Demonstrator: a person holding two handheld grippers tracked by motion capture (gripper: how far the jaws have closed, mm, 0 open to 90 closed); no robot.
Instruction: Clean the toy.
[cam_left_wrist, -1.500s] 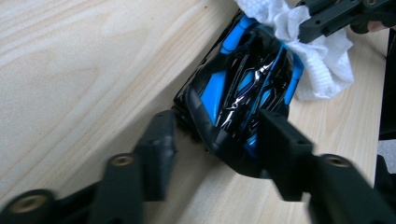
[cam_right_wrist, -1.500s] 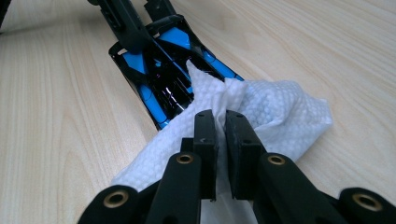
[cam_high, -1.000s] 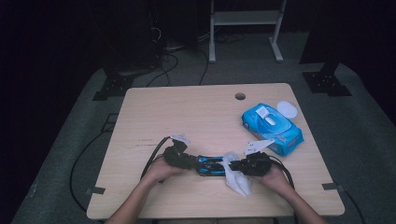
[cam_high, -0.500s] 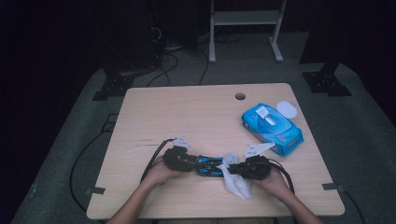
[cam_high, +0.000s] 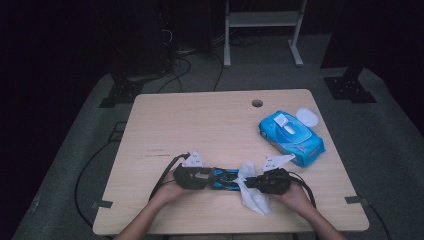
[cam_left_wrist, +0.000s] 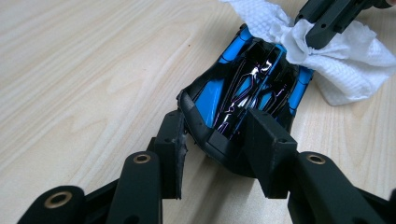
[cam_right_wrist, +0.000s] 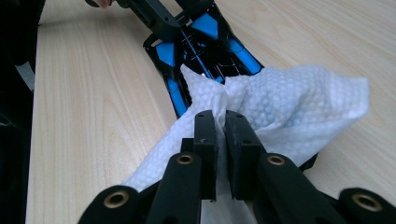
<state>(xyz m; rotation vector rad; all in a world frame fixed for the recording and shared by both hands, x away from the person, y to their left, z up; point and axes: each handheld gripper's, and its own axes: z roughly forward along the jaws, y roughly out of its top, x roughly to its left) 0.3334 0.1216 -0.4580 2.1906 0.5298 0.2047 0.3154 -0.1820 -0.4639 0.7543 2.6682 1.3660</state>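
Toy car (cam_high: 220, 178), black with blue panels, lies low in the high view, centre of the frame, its long axis running left to right across the wooden table (cam_high: 200, 125). Left gripper (cam_left_wrist: 217, 140) clamps one end of the car between its two black jaws; in the left gripper view the car stretches away from those jaws toward the upper right. Right gripper (cam_right_wrist: 220, 122) is clenched on a bunched white wipe (cam_right_wrist: 289, 107), and in its own view the car sits straight ahead, toward the top centre, with the wipe draped over its near end. So the cloth meets the car at the end opposite the left grip, and any wiping stroke would likely run along the car's length, toward the left hand. A blue pack of wipes (cam_high: 291, 138) rests well apart, at centre right of the high view.
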